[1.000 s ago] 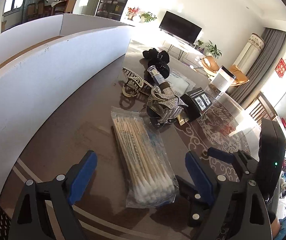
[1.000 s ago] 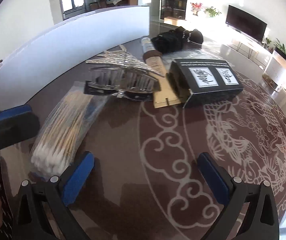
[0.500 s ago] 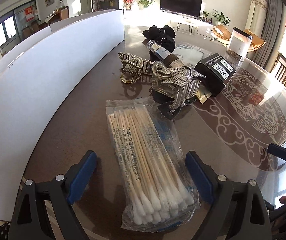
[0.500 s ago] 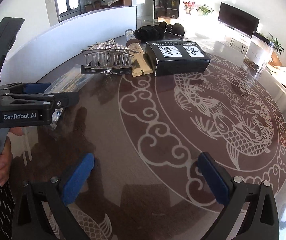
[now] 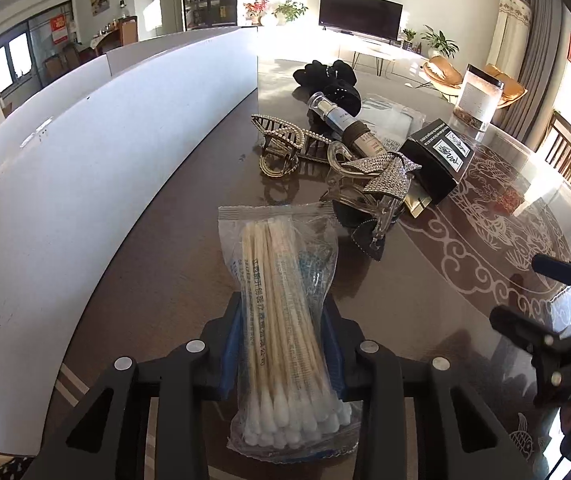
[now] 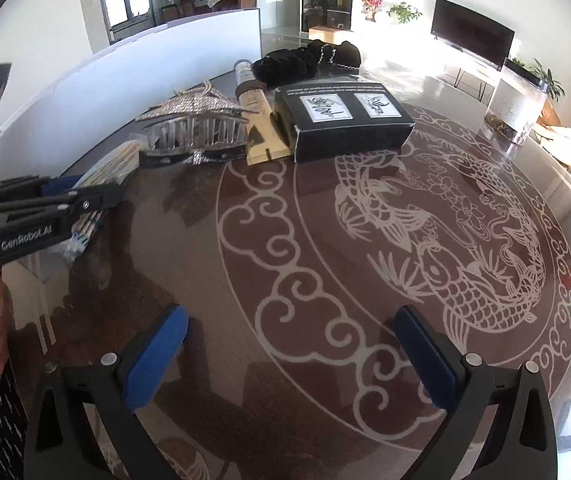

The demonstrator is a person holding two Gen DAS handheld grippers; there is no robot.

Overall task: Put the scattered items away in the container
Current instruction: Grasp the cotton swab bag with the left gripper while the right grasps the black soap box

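Crinkled plastic of the cotton swab packet (image 5: 281, 320), lying on the table (image 5: 173, 272), is clamped by the just-closed left gripper (image 5: 283, 344) jaws. Film may slip during lifting. Right gripper (image 6: 285, 356) jaws stand open, empty.

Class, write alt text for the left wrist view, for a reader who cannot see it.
The left gripper has just closed its blue pads on a clear bag of cotton swabs lying on a dark patterned table. Beyond it lie two hair claws, a small bottle and a black box, with a white container wall curving along the left.
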